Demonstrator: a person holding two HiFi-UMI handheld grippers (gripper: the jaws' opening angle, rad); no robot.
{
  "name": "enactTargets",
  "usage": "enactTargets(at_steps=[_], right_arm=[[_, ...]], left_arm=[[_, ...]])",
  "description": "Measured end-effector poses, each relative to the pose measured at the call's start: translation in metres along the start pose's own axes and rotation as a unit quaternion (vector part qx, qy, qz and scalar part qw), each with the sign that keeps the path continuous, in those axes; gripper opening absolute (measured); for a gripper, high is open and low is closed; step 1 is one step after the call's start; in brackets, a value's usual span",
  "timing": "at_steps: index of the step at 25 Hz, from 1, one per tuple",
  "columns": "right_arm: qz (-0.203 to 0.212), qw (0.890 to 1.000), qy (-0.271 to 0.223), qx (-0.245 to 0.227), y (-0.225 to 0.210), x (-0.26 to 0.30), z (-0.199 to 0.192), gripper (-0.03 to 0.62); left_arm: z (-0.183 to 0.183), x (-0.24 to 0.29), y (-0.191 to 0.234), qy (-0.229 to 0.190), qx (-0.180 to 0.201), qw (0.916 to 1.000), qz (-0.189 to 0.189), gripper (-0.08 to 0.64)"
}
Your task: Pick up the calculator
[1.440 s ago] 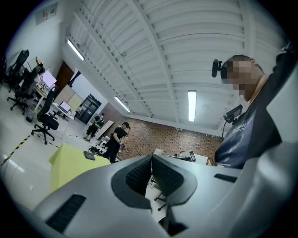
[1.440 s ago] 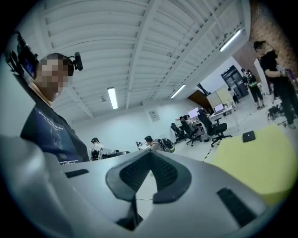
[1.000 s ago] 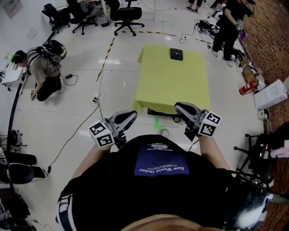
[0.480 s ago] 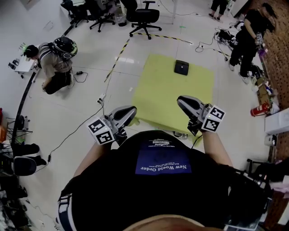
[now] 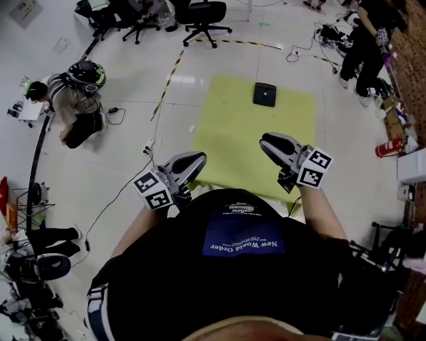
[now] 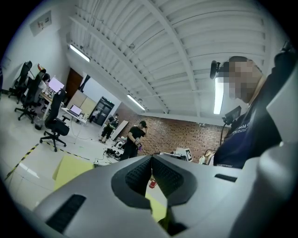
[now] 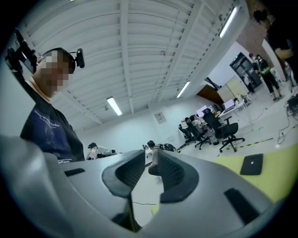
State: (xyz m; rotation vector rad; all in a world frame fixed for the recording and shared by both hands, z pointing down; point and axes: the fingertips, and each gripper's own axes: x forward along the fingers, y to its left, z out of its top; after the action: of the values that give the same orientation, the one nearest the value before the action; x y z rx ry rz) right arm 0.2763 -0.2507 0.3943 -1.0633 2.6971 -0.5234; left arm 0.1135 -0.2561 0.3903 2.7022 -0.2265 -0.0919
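The calculator (image 5: 264, 94), a flat black slab, lies at the far end of a yellow-green table (image 5: 246, 143). It also shows in the right gripper view, where the calculator (image 7: 252, 164) sits low at the right. My left gripper (image 5: 199, 158) hovers at the table's near left corner with its jaws together and nothing held; its tips (image 6: 151, 159) meet. My right gripper (image 5: 267, 140) is over the near part of the table, well short of the calculator. Its jaws (image 7: 151, 157) are opening, with a narrow gap and nothing between them.
A person (image 5: 76, 90) crouches on the floor at the left. Office chairs (image 5: 205, 14) stand beyond the table, and another person (image 5: 363, 40) stands at the far right. A red fire extinguisher (image 5: 385, 148) and cables lie on the floor to the right.
The table has come closer in the head view. Both grippers now reach over its near edge instead of hanging short of it.
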Motion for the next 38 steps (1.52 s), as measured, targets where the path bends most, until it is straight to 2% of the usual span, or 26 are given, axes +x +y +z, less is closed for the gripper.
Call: enactTargets(at_steps=[8,14,19,26,32,35,38], right_arm=[[-0.103,0.995,-0.013,-0.006,-0.025,0.057,0.013,0.08],[-0.161,0.987,-0.015,0.015,-0.049,0.068,0.003,0.131],[-0.173,0.984,-0.002,0.032,-0.075,0.043,-0.002,0.192],[-0.179,0.981,0.047,0.048,-0.126,0.018,-0.017,0.334],[-0.185,0.978,0.079,0.059,-0.166,0.019,-0.033,0.425],[-0.202,0.972,0.098,0.067,-0.187,0.021,-0.046,0.486],[-0.237,0.96,0.127,0.081,-0.221,0.022,-0.057,0.563]], left_arm=[[0.028,-0.008,0.083,0.022,-0.002,0.9954,-0.093,0.006],[0.028,0.004,0.121,0.051,0.005,0.9904,-0.129,0.006],[0.022,0.037,0.119,0.057,-0.008,0.9904,-0.125,0.006],[0.003,0.059,0.11,0.057,-0.023,0.994,-0.091,0.006],[-0.003,0.074,0.11,0.059,-0.024,0.9953,-0.073,0.006],[-0.011,0.078,0.113,0.062,-0.027,0.9949,-0.075,0.006],[-0.016,0.081,0.121,0.063,-0.03,0.9943,-0.08,0.006]])
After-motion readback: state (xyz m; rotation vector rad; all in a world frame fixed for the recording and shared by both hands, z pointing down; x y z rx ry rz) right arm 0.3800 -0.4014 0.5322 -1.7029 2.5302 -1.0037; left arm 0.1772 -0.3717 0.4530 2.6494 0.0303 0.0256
